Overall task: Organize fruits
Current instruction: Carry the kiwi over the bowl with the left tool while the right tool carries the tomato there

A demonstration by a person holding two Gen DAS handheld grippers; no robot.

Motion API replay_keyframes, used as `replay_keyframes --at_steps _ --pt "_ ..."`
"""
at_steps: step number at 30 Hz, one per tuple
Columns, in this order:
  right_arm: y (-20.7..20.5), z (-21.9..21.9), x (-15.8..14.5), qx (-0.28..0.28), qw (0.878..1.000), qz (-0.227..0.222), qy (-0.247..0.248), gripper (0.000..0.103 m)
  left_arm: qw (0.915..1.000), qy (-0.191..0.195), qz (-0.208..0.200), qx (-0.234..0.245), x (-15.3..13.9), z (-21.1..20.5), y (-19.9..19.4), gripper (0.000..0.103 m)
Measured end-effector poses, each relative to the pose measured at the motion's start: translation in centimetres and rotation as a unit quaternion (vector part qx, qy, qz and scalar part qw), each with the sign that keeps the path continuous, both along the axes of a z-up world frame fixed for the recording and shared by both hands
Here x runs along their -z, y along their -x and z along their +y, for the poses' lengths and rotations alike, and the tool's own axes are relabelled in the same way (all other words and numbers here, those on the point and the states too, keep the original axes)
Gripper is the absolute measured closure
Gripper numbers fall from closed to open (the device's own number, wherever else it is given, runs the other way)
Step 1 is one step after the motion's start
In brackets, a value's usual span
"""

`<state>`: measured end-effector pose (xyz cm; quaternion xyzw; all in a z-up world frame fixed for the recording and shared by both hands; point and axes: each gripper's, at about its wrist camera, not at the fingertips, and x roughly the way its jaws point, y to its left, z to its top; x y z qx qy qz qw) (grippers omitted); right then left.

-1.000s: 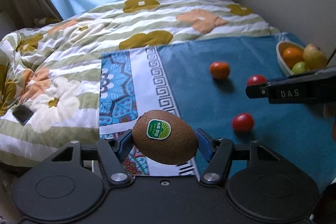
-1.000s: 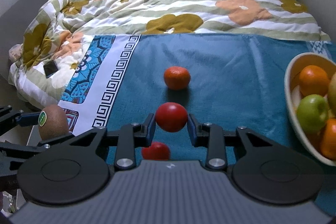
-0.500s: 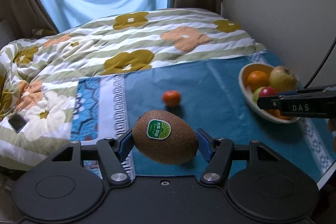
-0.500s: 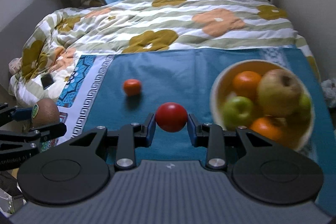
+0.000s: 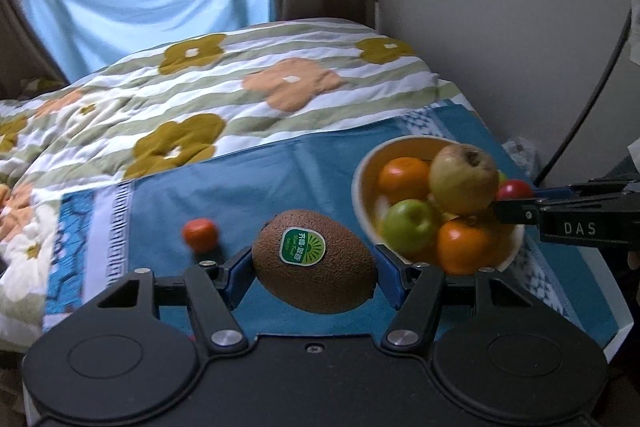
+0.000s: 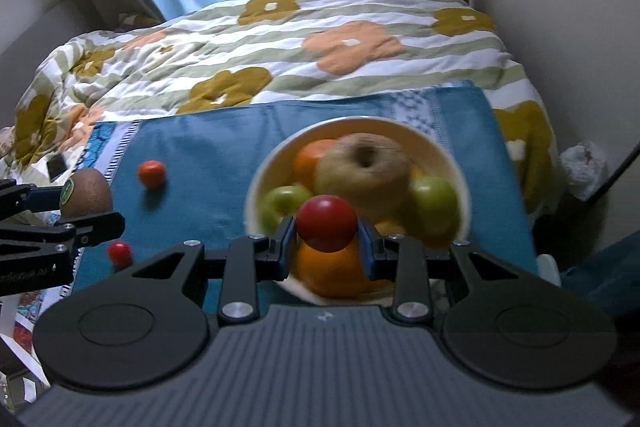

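Left claw (image 5: 314, 275) clamps kiwi (image 5: 314, 261) — long axis crosswise between fingers; right claw (image 6: 326, 241) grips tomato (image 6: 326, 223), now over bowl (image 6: 260, 179) — earlier short of it.

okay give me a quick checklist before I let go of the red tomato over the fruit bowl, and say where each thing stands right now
1. Right gripper shut on the red tomato: ok.
2. Tomato lined up over the bowl: ok in the right wrist view; height above it cannot tell.
3. Free spot in the bowl beneath: not ok; an orange lies right under the tomato, so it may roll.
4. Left gripper firm on the kiwi: ok.
5. Left gripper apart from the bowl: ok.
6. Fruit left on the blue cloth: not ok, a small orange and a small tomato remain.
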<state>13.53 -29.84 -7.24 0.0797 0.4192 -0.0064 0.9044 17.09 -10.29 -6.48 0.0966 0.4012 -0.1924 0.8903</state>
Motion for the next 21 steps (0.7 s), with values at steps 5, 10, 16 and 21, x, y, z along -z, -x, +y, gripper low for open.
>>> replay_keyframes --at_steps 5,10,16,21 --pt "0.2 -2.8 0.8 0.012 1.0 0.011 -0.001 0.056 0.9999 -0.002 0.002 0.016 0.7 -3.1 -1.4 0.036" --pt "0.3 -4.7 1.9 0.022 0.999 0.023 -0.005 0.056 0.9995 -0.008 0.007 0.03 1.6 -5.3 -3.2 0.036" --pt "0.3 -5.4 3.0 0.025 0.999 0.032 -0.013 0.056 0.9989 -0.014 0.018 0.041 3.1 -6.5 -5.7 0.036" --pt "0.1 -5.1 3.6 0.024 0.999 0.033 -0.017 0.056 0.998 -0.012 0.025 0.057 4.2 -7.0 -7.6 0.036"
